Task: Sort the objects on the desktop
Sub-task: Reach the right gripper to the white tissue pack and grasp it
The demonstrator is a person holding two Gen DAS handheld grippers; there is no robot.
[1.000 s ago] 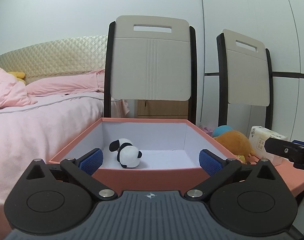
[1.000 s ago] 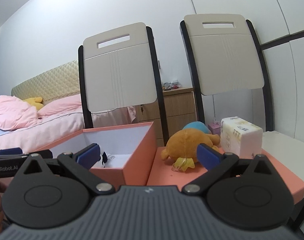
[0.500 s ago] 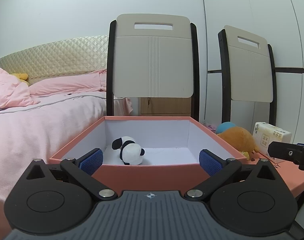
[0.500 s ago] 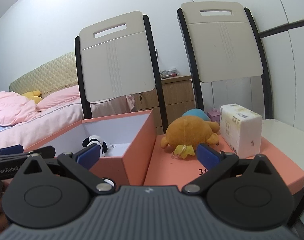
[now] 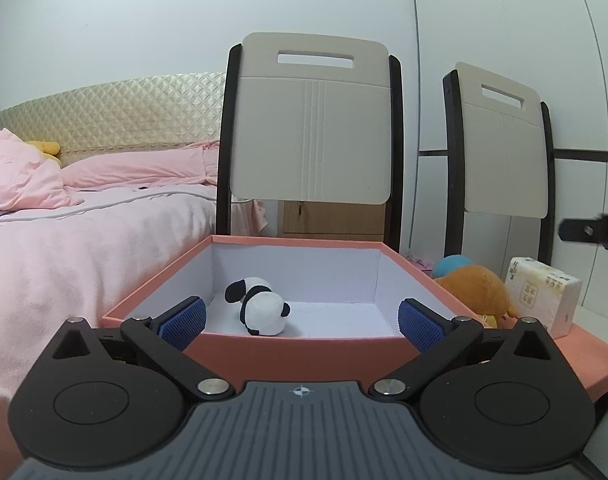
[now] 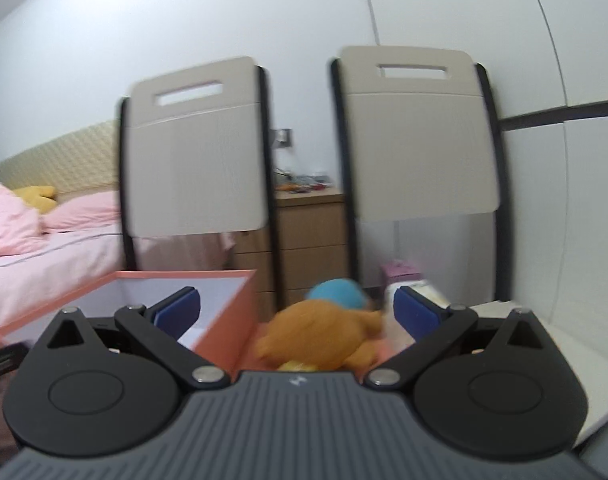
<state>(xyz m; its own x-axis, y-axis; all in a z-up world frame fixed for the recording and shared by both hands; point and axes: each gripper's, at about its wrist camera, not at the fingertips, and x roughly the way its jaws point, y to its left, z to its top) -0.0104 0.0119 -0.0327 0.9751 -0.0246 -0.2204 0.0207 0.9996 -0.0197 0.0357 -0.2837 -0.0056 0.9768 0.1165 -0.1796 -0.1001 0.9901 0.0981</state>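
Note:
A salmon box (image 5: pixel 296 347) with a white inside holds a small panda plush (image 5: pixel 259 306). My left gripper (image 5: pixel 302 322) is open and empty, just before the box's near wall. An orange plush (image 5: pixel 474 290) with a blue plush (image 5: pixel 450 266) behind it lies on the salmon lid (image 5: pixel 584 354) to the right of the box, beside a tissue pack (image 5: pixel 542 296). My right gripper (image 6: pixel 296 312) is open and empty, close above the orange plush (image 6: pixel 320 340), which lies between its fingers' lines. The box (image 6: pixel 224 320) is at its left. The right wrist view is blurred.
Two beige chair backs (image 5: pixel 310 132) (image 5: pixel 502 148) stand behind the box. A bed with pink bedding (image 5: pixel 84 232) is on the left. A wooden drawer cabinet (image 6: pixel 310 232) stands between the chairs. The right gripper's side (image 5: pixel 592 230) shows at the right edge of the left wrist view.
My right gripper has moved forward and up toward the orange plush, which now looks much closer. My left gripper has drawn back a little and stays open.

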